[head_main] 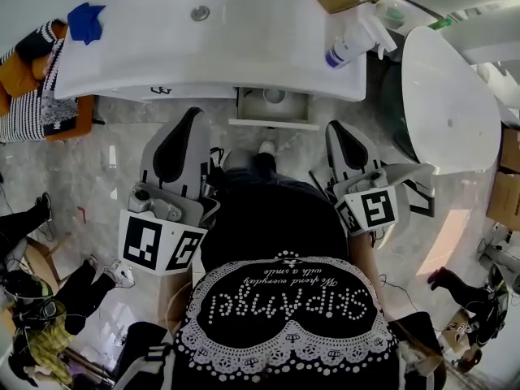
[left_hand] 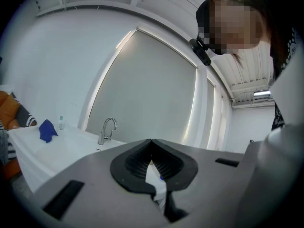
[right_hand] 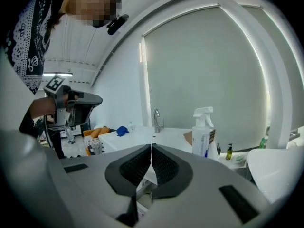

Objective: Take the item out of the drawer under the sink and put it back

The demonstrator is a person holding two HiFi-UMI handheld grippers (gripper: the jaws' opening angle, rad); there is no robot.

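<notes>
Head view: drawer (head_main: pixel 272 112) open at sink (head_main: pixel 162 51) front edge. L gripper (head_main: pixel 193 117), R gripper (head_main: pixel 335 128) jaws together, empty; unopened, could shove item (head_main: pixel 275 96).

**Obscured and Unresolved Items**

Ahead of both grippers, the sink (head_main: pixel 203 39) overhangs the open drawer (head_main: pixel 272 108). The round object (head_main: pixel 275 96) inside is too small to identify. Below the left gripper's (left_hand: pixel 151 141) closed tips, a white patch (left_hand: pixel 156 179) with a blue spot cannot be identified.
</notes>
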